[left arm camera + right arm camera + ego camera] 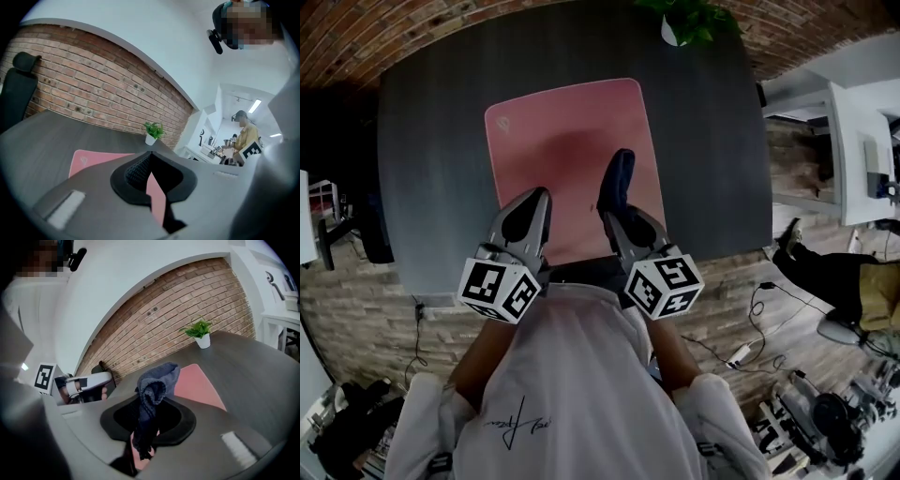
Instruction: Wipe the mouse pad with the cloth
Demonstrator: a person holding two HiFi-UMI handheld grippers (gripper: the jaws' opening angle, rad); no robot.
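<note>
A pink mouse pad [567,155] lies flat on the dark grey table [422,169], and its surface also shows in both gripper views as the mouse pad [101,158] and the mouse pad [199,387]. My right gripper [614,183] hovers over the pad's near right part, shut on a dark blue cloth [152,399] that sticks up bunched between its jaws. My left gripper [530,211] hangs over the pad's near left edge, shut with nothing between its jaws.
A small potted plant [689,21] stands at the table's far right corner. A brick wall runs behind the table. White desks [853,141], cables and gear lie on the floor to the right. A black chair [18,89] stands at the left.
</note>
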